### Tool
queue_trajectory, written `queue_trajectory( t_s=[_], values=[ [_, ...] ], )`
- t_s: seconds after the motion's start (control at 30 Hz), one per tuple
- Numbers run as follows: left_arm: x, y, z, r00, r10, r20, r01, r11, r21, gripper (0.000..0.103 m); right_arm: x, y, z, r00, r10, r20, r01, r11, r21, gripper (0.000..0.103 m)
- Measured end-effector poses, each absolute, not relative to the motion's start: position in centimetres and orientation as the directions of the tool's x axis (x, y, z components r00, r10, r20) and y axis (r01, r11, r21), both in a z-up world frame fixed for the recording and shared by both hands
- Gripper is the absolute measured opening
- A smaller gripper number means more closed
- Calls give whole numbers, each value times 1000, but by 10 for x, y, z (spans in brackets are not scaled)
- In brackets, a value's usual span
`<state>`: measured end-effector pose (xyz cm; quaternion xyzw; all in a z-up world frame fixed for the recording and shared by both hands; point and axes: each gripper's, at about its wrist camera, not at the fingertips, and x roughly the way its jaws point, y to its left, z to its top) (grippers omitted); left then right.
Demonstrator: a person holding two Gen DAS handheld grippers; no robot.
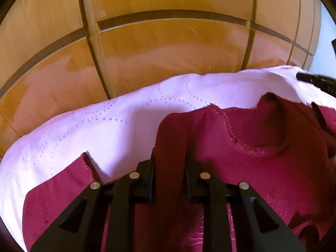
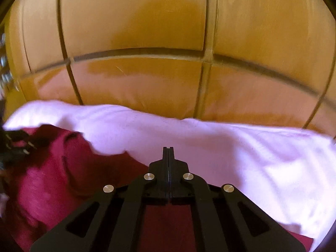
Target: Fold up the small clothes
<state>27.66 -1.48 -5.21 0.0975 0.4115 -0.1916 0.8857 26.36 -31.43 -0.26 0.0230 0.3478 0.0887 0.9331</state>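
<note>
A maroon shirt (image 1: 262,168) lies neck-up on a white quilted cloth (image 1: 105,130); its round collar faces me in the left wrist view. My left gripper (image 1: 170,161) is shut on a raised bunch of the shirt's shoulder fabric, which fills the gap between the fingers. My right gripper (image 2: 168,149) has its jaws pressed fully together, with no cloth showing at the tips. The shirt (image 2: 63,178) passes under it, with the white cloth (image 2: 252,157) ahead. The left gripper (image 2: 14,145) appears blurred at that view's left edge.
Orange-brown wooden panels (image 1: 168,42) with dark grooves rise right behind the white cloth, also filling the right wrist view as panels (image 2: 147,31). A black part of the other gripper (image 1: 315,79) sits at the far right over the cloth's edge.
</note>
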Motion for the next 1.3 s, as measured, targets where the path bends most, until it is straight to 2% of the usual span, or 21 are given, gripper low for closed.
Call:
queue_trajectory(
  t_s=[0.03, 0.1, 0.13, 0.17, 0.2, 0.23, 0.3, 0.4, 0.43, 0.47, 0.63, 0.8, 0.87, 0.9, 0.93, 0.97, 1.0, 1.03, 1.07, 1.17, 1.3],
  values=[
    [279, -15, -54, 580, -265, -770, 418, 908, 2, 20, 267, -317, -7, 715, 242, -656, -170, 970, 173, 0],
    [277, -14, -58, 581, -262, -771, 424, 906, 11, 20, 272, -316, -21, 672, 236, -702, -165, 972, 168, 6],
    [276, -14, -60, 583, -258, -771, 428, 904, 21, 20, 273, -315, -28, 664, 201, -720, -163, 979, 123, 33],
    [275, -13, -62, 582, -256, -772, 431, 902, 27, 20, 274, -314, -34, 667, 161, -727, -151, 985, 80, 53],
    [274, -11, -62, 582, -257, -772, 431, 902, 25, 20, 273, -316, -38, 675, 128, -727, -135, 990, 49, 85],
    [274, -10, -63, 582, -260, -770, 429, 903, 20, 21, 272, -317, -42, 675, 121, -728, -135, 990, 39, 88],
    [273, -7, -61, 585, -267, -766, 425, 905, 9, 21, 277, -320, -55, 624, 143, -768, -163, 985, 51, 86],
    [270, -9, -60, 592, -262, -762, 423, 906, 17, 21, 272, -311, -66, 627, 92, -773, -193, 980, -41, 60],
    [269, -9, -59, 597, -260, -759, 419, 908, 18, 20, 270, -311, -65, 634, 84, -769, -189, 981, -49, 38],
    [267, -8, -56, 607, -262, -750, 409, 912, 13, 20, 271, -310, -60, 640, 69, -765, -171, 984, -55, 7],
    [264, -8, -32, 677, -255, -690, 368, 930, 18, 20, 273, -296, -42, 715, -40, -698, -137, 971, -196, 6],
    [293, -6, -15, 732, -203, -650, 295, 955, 34, 22, 308, -292, -7, 795, -66, -602, -34, 988, -153, 7],
    [313, -5, -23, 728, -155, -668, 254, 966, 52, 34, 331, -289, -14, 773, -91, -628, -6, 989, -150, 8],
    [322, -5, -30, 716, -113, -688, 221, 973, 69, 49, 341, -289, -22, 756, -93, -648, 6, 991, -136, 9],
    [327, -5, -35, 706, -87, -703, 200, 977, 79, 54, 347, -291, -30, 736, -102, -669, 21, 992, -128, 18],
    [329, -1, -42, 689, -78, -721, 186, 980, 71, 54, 351, -294, -40, 703, -112, -702, 42, 992, -116, 36],
    [327, 3, -44, 677, -87, -730, 182, 982, 52, 60, 348, -296, -45, 694, -102, -713, 48, 994, -96, 44],
    [323, 7, -45, 675, -95, -732, 179, 983, 36, 73, 337, -299, -45, 710, -83, -699, 51, 996, -67, 52],
    [315, 15, -43, 676, -119, -728, 175, 985, 1, 77, 327, -300, -41, 727, -76, -683, 56, 997, -52, 57],
    [284, 44, -36, 699, -184, -691, 156, 982, -104, 82, 271, -310, -22, 793, -50, -607, 67, 998, 6, 63],
    [234, 84, -27, 724, -264, -637, 130, 960, -249, 87, 202, -319, -2, 834, 46, -550, 51, 986, 161, 64]
  ],
)
